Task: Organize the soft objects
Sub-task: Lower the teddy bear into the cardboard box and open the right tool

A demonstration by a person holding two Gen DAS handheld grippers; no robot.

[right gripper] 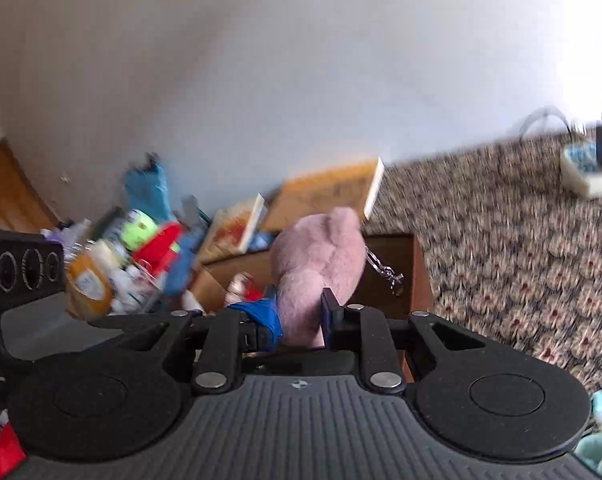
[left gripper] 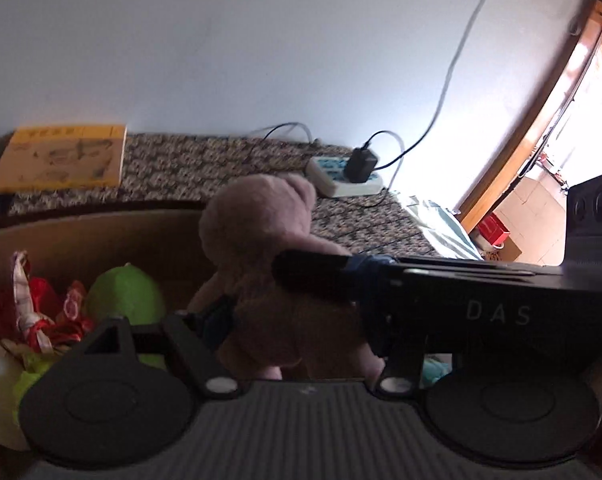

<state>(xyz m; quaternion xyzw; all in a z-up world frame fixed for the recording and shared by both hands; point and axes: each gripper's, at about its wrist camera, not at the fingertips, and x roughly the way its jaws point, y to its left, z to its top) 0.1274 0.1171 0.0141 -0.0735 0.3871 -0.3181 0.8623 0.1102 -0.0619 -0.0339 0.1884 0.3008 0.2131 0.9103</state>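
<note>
The right gripper [right gripper: 299, 322] is clamped on the lower part of a pink plush toy [right gripper: 321, 256], its blue-taped fingers [right gripper: 267, 318] pressed close together into the fabric; a metal keyring [right gripper: 387, 270] hangs from the toy's side.

In the left wrist view the same pink plush toy [left gripper: 261, 240] stands between the fingers of the left gripper [left gripper: 285, 320]; the jaws are apart, and whether the pads press on the fabric cannot be told, since the body of the right gripper [left gripper: 461, 304] crosses in front and hides that side.

The toy is held up in the air, above the near rim of an open cardboard box [left gripper: 101, 232]; judged from this, it is mid-transfer and not yet set down.

Inside the box, left of the toy, lie a green plush [left gripper: 125, 294] and red patterned cloth [left gripper: 33, 312]; these appear already put away, so part of the sorting is judged done.

Beyond the box, the patterned bedspread [left gripper: 205, 164] carries a yellow book [left gripper: 61, 158] and a white power strip [left gripper: 341, 178] with a black charger plugged in.

In the right wrist view, a cluttered pile of bottles and toys [right gripper: 133, 256] sits near the wall, blurred; whether soft items remain there cannot be told.

Remaining work, as judged: placing the pink toy and releasing it.
</note>
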